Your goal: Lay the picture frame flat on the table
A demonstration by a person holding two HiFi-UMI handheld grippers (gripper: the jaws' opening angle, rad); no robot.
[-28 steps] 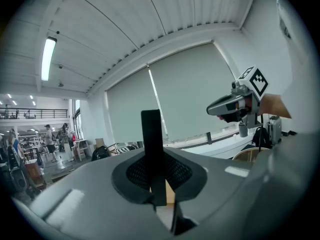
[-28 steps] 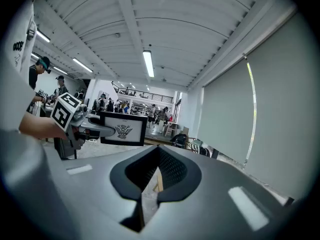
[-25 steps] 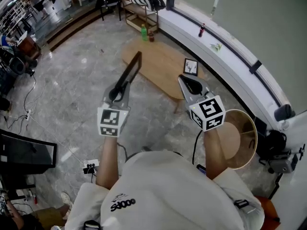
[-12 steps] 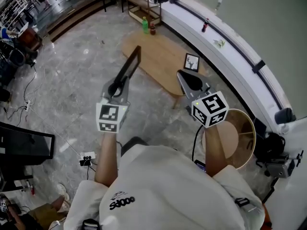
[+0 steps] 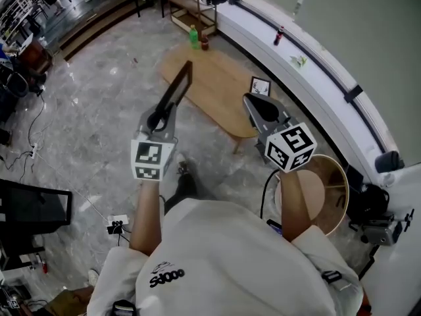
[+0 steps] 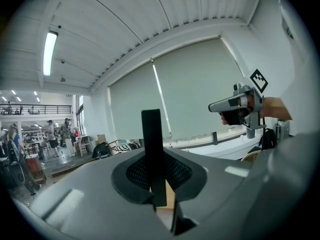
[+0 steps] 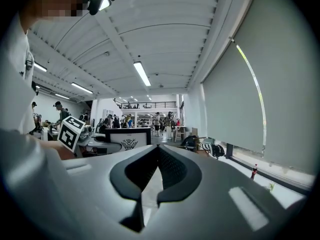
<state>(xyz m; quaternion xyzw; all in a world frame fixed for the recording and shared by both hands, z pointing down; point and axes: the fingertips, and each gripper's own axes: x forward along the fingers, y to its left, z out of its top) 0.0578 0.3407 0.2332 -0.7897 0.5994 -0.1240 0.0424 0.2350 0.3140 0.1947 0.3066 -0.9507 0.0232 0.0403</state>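
Observation:
A black picture frame (image 5: 177, 91) juts edge-on from my left gripper (image 5: 160, 118), which is shut on its lower edge. It hangs in the air short of the low oval wooden table (image 5: 217, 87). In the left gripper view the frame (image 6: 152, 144) stands upright between the pads. The right gripper view shows the face of that frame (image 7: 127, 140), with a dark drawing on white. My right gripper (image 5: 250, 103) is beside it on the right, shut and empty, its tips meeting (image 7: 159, 149). A second small frame (image 5: 260, 86) stands upright at the table's right edge.
A green bottle (image 5: 193, 37) and a dark bottle (image 5: 204, 43) stand at the table's far end. A round wooden stool (image 5: 325, 189) is at my right. A long white ledge (image 5: 309, 64) runs behind the table. A power strip (image 5: 117, 227) lies on the floor at the left.
Both grippers have shifted a little towards the table, the frame still in the left one. The right gripper has rolled slightly. A shoe now shows below the left gripper.

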